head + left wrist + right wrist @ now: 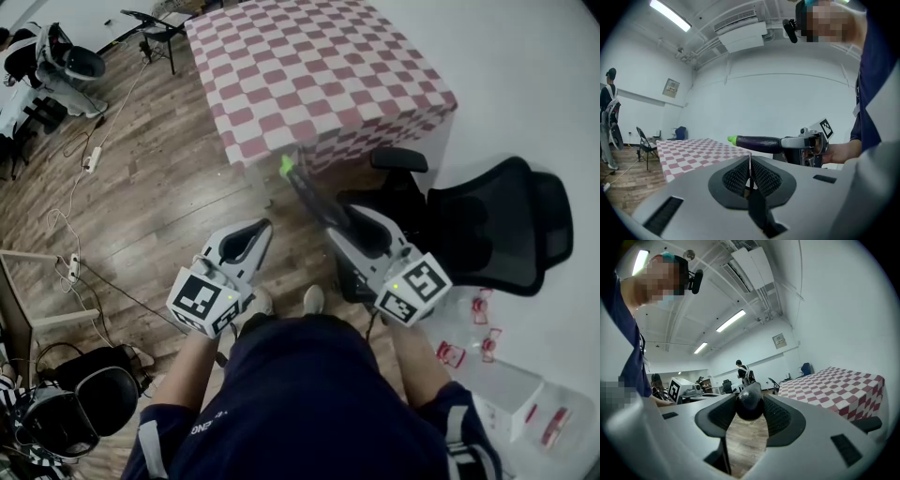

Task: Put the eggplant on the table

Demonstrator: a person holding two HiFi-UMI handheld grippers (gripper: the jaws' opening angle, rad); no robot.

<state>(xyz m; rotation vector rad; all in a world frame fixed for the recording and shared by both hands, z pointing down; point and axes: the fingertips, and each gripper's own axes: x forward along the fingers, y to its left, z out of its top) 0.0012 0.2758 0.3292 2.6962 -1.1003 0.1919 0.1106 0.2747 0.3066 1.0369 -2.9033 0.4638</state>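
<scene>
Carry step: right gripper clamps the eggplant short of the table; left gripper closed, empty. Next move should reach over the near corner, then release.

We hold 2 grippers out before our waist, side by side, both pointing forward and nearly level. Our left gripper has its jaws pressed together. Our right gripper clamps the eggplant by its blunt end.

one eggplant, one table, two claws
</scene>
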